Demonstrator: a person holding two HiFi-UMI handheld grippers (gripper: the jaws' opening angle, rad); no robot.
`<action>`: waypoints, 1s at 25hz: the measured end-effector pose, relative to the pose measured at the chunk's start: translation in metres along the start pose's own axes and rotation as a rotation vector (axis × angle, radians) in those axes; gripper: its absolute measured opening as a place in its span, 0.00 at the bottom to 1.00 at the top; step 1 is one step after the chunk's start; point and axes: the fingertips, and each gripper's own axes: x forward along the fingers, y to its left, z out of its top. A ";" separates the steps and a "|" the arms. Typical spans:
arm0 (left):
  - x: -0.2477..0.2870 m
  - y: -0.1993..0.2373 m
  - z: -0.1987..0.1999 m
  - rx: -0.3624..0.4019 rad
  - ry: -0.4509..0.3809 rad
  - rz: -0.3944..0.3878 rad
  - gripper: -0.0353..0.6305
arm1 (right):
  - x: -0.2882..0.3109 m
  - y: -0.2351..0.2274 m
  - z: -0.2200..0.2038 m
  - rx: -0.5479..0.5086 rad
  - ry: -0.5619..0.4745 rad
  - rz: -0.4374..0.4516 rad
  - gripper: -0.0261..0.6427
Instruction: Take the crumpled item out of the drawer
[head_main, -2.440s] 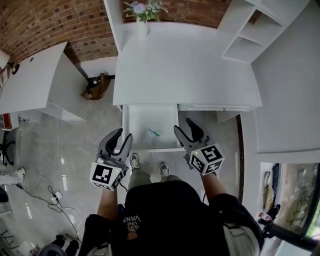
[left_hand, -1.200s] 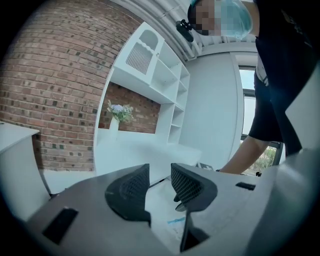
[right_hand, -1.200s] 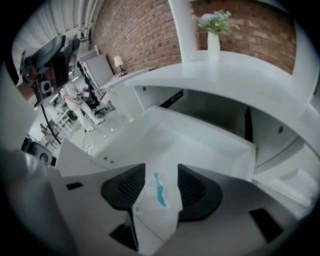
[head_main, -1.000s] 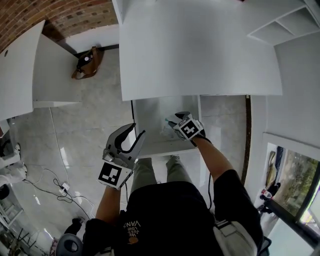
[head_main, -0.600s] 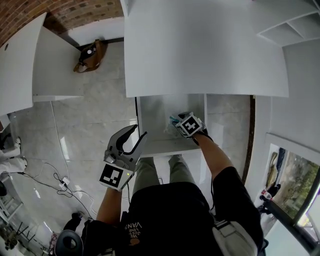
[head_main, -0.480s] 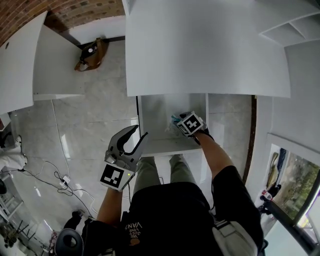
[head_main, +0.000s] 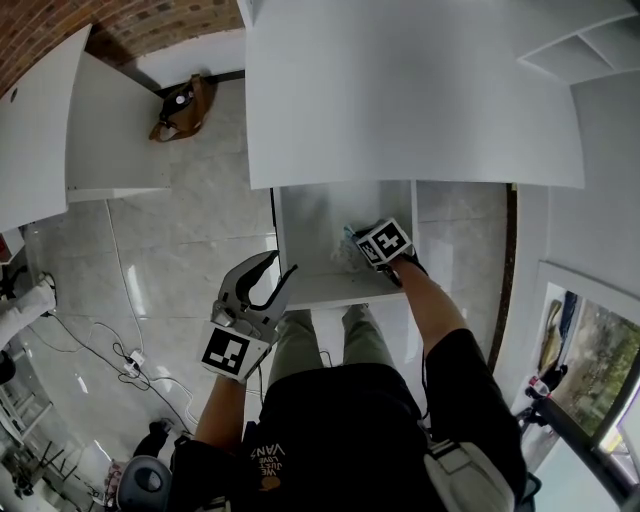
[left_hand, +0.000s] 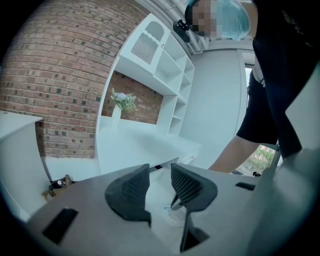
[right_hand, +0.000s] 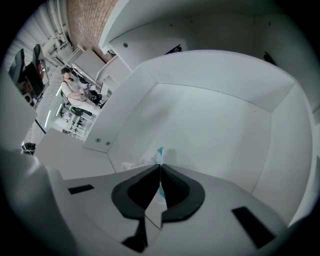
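- The right hand-held gripper (right_hand: 160, 169) reaches down inside the drawer (right_hand: 215, 115), its jaws pinched together on a thin fold of the crumpled wrapper (right_hand: 148, 160).
- The rest of the wrapper trails ahead and left of the jaws, low in the drawer's right half.
- The left hand-held gripper (head_main: 280, 272) hangs outside the drawer's front, jaws wide and empty.
- The lift-out likely goes straight up.

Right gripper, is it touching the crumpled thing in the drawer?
Touching. The right gripper view shows the right gripper with its jaws closing on the crumpled item, whose teal-tipped edge is pinched between them.
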 end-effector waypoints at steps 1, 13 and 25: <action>0.000 -0.001 0.001 0.001 -0.001 -0.002 0.23 | -0.003 0.000 0.001 -0.004 -0.007 -0.007 0.05; 0.008 -0.015 0.021 0.028 -0.028 -0.003 0.23 | -0.071 0.006 0.035 -0.036 -0.217 -0.088 0.04; 0.020 -0.042 0.057 0.080 -0.073 -0.008 0.14 | -0.180 0.025 0.042 -0.001 -0.512 -0.160 0.04</action>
